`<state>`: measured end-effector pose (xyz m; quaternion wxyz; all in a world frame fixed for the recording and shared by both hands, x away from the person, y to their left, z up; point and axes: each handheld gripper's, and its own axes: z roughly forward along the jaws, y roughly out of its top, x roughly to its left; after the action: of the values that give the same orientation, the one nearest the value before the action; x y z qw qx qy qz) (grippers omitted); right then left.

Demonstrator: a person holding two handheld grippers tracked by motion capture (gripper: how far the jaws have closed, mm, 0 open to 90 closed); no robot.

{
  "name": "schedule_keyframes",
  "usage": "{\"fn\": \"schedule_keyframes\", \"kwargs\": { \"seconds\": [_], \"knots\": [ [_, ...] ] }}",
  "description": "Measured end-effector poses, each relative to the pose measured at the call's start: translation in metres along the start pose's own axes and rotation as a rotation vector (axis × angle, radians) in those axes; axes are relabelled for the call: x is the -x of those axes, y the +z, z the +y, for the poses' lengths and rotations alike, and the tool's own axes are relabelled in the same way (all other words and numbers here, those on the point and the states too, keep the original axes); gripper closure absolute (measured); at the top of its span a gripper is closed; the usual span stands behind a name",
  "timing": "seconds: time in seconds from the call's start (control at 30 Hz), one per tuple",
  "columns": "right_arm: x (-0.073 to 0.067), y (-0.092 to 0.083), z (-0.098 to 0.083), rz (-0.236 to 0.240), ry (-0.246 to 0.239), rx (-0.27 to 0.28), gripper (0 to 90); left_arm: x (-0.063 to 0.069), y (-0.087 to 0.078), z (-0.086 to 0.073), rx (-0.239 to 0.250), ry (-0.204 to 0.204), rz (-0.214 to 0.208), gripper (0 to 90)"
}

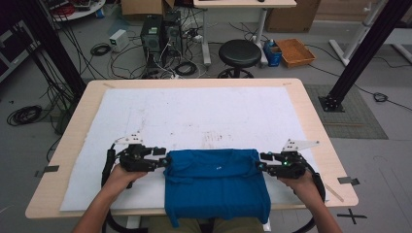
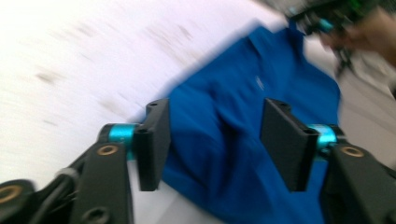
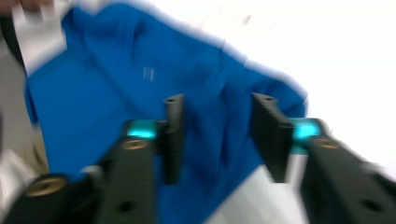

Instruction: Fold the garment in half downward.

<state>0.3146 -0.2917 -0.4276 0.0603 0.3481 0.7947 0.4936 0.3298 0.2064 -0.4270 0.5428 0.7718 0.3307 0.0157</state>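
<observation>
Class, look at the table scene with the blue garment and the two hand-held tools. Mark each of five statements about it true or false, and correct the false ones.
1. The blue garment lies folded at the near edge of the table. True.
2. The left tool is at the garment's left edge. True.
3. The right tool is clamped shut on the cloth. False: its jaws stand apart, with blue cloth seen between them in the right gripper view.
4. A red towel covers the table. False: a white sheet covers it.
5. A black stool stands beyond the table's far side. True.
</observation>
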Motion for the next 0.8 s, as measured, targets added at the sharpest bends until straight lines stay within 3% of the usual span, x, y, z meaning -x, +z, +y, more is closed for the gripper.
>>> {"fn": "schedule_keyframes", "kwargs": {
  "seconds": [0.03, 0.07, 0.13, 0.17, 0.2, 0.3, 0.33, 0.37, 0.4, 0.43, 0.47, 0.5, 0.53, 0.57, 0.63, 0.7, 0.8],
  "knots": [
    [0.002, -0.001, 0.003, -0.031, 0.019, 0.027, 47.4, -0.005, 0.001, 0.005, 0.015, -0.012, 0.123, 39.2],
    [0.005, 0.000, 0.007, -0.074, 0.036, 0.038, 46.4, -0.008, 0.004, 0.007, 0.006, -0.028, 0.184, 39.2],
    [0.012, 0.007, 0.014, -0.153, 0.070, 0.028, 45.4, -0.013, 0.015, 0.009, -0.024, -0.044, 0.245, 39.2],
    [0.012, 0.007, 0.014, -0.153, 0.070, 0.028, 45.4, -0.013, 0.015, 0.009, -0.024, -0.044, 0.245, 39.2],
    [0.017, 0.019, 0.018, -0.200, 0.087, 0.003, 45.6, -0.017, 0.027, 0.009, -0.067, -0.059, 0.267, 39.2],
    [0.022, 0.039, 0.019, -0.204, 0.107, -0.110, 46.1, -0.018, 0.036, 0.007, -0.109, -0.061, 0.264, 39.7],
    [0.022, 0.044, 0.018, -0.203, 0.094, -0.140, 46.9, -0.017, 0.041, 0.005, -0.139, -0.051, 0.243, 39.7],
    [0.022, 0.044, 0.018, -0.203, 0.094, -0.140, 46.9, -0.017, 0.041, 0.005, -0.139, -0.051, 0.243, 39.9],
    [0.020, 0.049, 0.015, -0.196, 0.066, -0.175, 51.5, -0.016, 0.044, 0.002, -0.183, -0.021, 0.236, 42.1],
    [0.018, 0.048, 0.014, -0.200, 0.046, -0.187, 55.7, -0.014, 0.044, 0.001, -0.187, -0.008, 0.224, 49.1],
    [0.017, 0.048, 0.013, -0.204, 0.021, -0.195, 61.0, -0.014, 0.043, 0.000, -0.201, -0.001, 0.178, 63.0],
    [0.016, 0.046, 0.012, -0.207, 0.004, -0.205, 67.4, -0.013, 0.044, 0.000, -0.213, 0.018, 0.173, 75.8],
    [0.016, 0.045, 0.012, -0.211, -0.008, -0.213, 74.5, -0.011, 0.043, 0.001, -0.218, 0.030, 0.185, 78.6],
    [0.016, 0.044, 0.012, -0.196, -0.005, -0.222, 80.7, -0.010, 0.043, 0.002, -0.214, 0.027, 0.192, 81.8],
    [0.016, 0.043, 0.012, -0.187, -0.014, -0.221, 82.8, -0.010, 0.042, 0.003, -0.210, 0.019, 0.196, 84.0],
    [0.016, 0.042, 0.015, -0.210, -0.024, -0.208, 84.8, -0.016, 0.038, 0.007, -0.129, -0.026, 0.199, 84.2],
    [0.022, 0.040, 0.025, -0.254, -0.017, -0.139, 85.2, -0.025, 0.035, 0.015, -0.054, -0.065, 0.201, 84.2]
  ]
}}
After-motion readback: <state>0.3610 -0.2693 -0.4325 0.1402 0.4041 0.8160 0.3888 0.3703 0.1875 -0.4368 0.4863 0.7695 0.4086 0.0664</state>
